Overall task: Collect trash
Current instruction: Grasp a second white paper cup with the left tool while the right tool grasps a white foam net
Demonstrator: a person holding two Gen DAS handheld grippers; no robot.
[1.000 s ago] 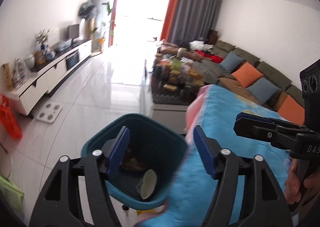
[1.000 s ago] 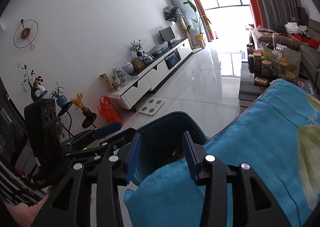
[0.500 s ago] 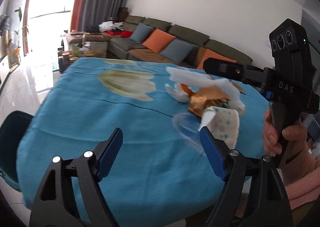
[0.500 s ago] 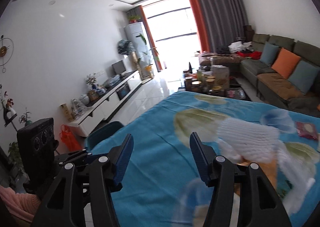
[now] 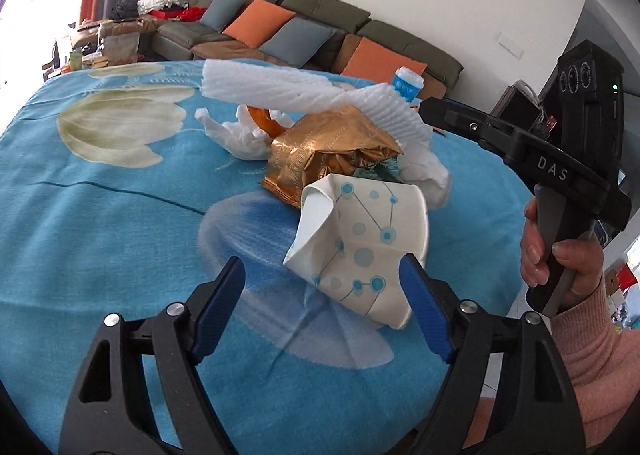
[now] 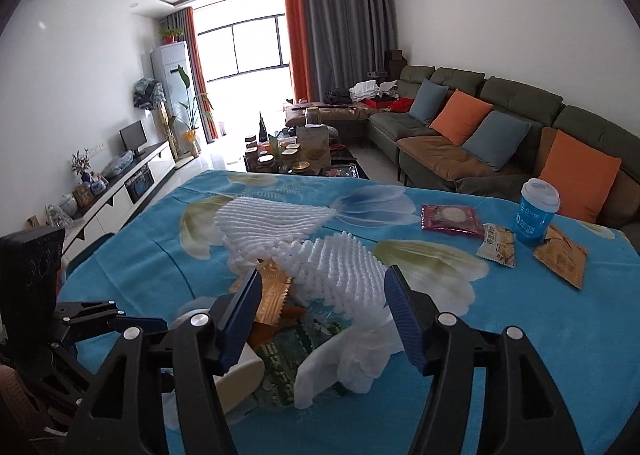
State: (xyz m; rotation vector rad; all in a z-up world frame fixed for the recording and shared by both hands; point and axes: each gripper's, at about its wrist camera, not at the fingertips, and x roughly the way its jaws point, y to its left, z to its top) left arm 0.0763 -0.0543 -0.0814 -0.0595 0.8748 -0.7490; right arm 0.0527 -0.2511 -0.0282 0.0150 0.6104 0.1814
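A trash pile lies on the table's blue flowered cloth [image 5: 100, 215]: white foam netting [image 5: 280, 91], a gold foil bag [image 5: 328, 151], crumpled white tissue [image 5: 240, 139] and a crushed paper cup [image 5: 360, 247] with blue dots. My left gripper [image 5: 322, 271] is open just short of the cup, which lies beside its right finger. My right gripper [image 6: 324, 275] hovers over the pile, jaws opening, with the foam netting [image 6: 332, 267] between its fingers but not pinched. Below the netting lie the foil bag [image 6: 272, 295], a green wrapper [image 6: 292, 351] and tissue [image 6: 352, 359].
A blue lidded cup [image 6: 536, 215] and three snack packets [image 6: 452, 219] sit at the table's far right. The rim of a teal bin [image 6: 86, 255] shows past the left table edge. A sofa [image 6: 500, 123] and a crowded coffee table [image 6: 296, 159] stand beyond.
Both views have swung from the teal bin at the table's edge to the trash pile on the cloth. The right gripper's jaws stand wider than before.
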